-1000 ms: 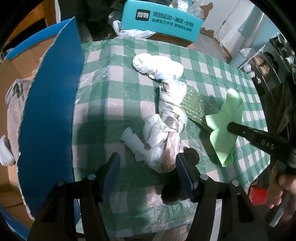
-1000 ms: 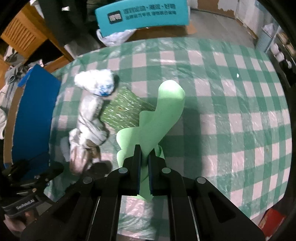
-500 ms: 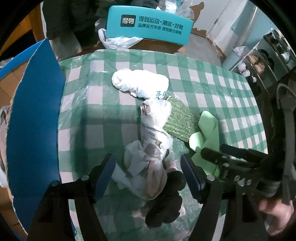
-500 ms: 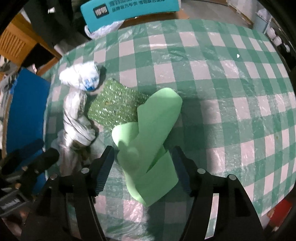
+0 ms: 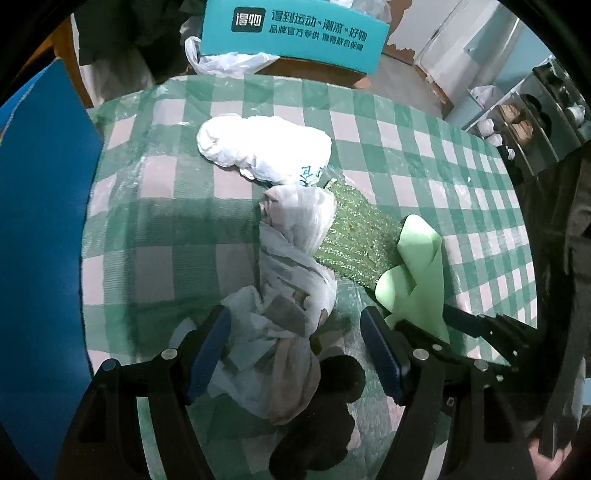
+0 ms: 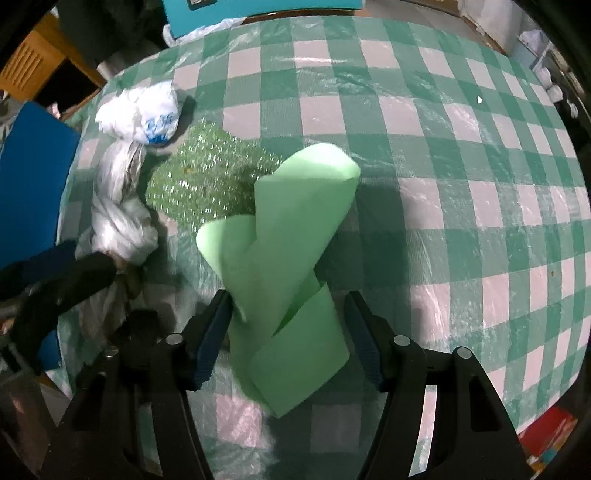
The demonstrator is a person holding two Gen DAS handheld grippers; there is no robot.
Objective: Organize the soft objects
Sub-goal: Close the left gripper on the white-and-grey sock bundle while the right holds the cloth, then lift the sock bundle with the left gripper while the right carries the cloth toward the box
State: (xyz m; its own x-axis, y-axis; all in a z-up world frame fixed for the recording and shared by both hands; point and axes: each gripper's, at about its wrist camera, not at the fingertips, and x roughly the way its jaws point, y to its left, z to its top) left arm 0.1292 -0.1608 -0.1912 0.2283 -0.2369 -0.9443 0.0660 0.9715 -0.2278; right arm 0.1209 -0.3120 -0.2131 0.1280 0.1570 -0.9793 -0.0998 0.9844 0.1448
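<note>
A light green foam sheet (image 6: 291, 266) lies loosely folded on the checked tablecloth (image 6: 461, 184), between the wide-open fingers of my right gripper (image 6: 288, 332); it also shows in the left wrist view (image 5: 417, 277). A twisted grey-white plastic bag (image 5: 291, 295) lies between the open fingers of my left gripper (image 5: 295, 354), its lower end over a dark soft object (image 5: 325, 417). A white bag with blue print (image 5: 266, 147) lies beyond it. A glittery green sheet (image 5: 351, 236) lies flat beside both bags, partly under the foam.
A blue board (image 5: 40, 240) stands along the table's left edge. A teal box with Chinese print (image 5: 295, 29) and a white plastic bag (image 5: 229, 59) sit beyond the far edge. Shelves (image 5: 535, 103) are at the right. A red item (image 6: 550, 432) lies below the table edge.
My right gripper opened and let go of the green foam sheet, which now rests on the table. My left gripper pulled back a little along the twisted bag.
</note>
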